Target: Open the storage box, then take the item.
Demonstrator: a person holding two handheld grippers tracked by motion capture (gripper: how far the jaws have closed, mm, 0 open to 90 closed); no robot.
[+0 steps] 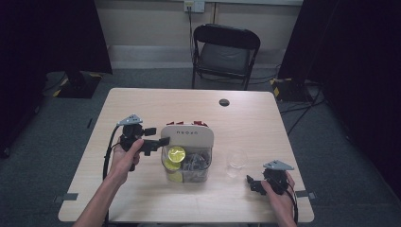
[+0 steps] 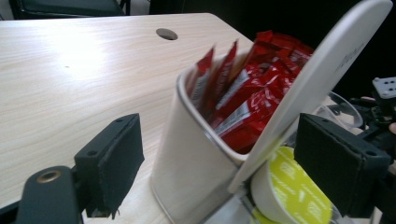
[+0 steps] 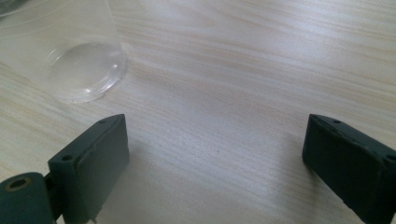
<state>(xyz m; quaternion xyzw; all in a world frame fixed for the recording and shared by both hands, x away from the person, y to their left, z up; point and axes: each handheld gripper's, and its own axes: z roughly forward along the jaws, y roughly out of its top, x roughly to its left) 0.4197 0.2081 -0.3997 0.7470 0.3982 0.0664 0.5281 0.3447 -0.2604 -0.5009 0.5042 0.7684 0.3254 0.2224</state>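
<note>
The landmark here is the white organiser box (image 1: 187, 156), which stands near the middle of the wooden bench (image 1: 142, 101) with its white lid (image 1: 187, 136) tipped up and open. The rear compartment of the box holds upright red sachets (image 2: 247, 88); the clear front compartment holds small round pods with yellow-green foil tops (image 1: 176, 153), one of them lying just under the raised lid. The left gripper (image 1: 156, 142) sits just to the left of the box, held in the person's left hand (image 1: 124, 158), and points across towards the lid's left edge. In the left gripper view its jaws stand apart on either side of the box's white wall and the lid edge, with neither pad pressing on them, so the jaws are open and grip nothing. To the right of the box, close beside it, a clear plastic cup (image 1: 236, 162) stands upright on the bench. Further right of the box and nearer the front edge, the right gripper (image 1: 253, 183) rests low in the person's right hand (image 1: 279, 194). In the right gripper view its jaws are spread wide over bare wood, the cup's base just beyond the left-hand jaw and not touching it.
</note>
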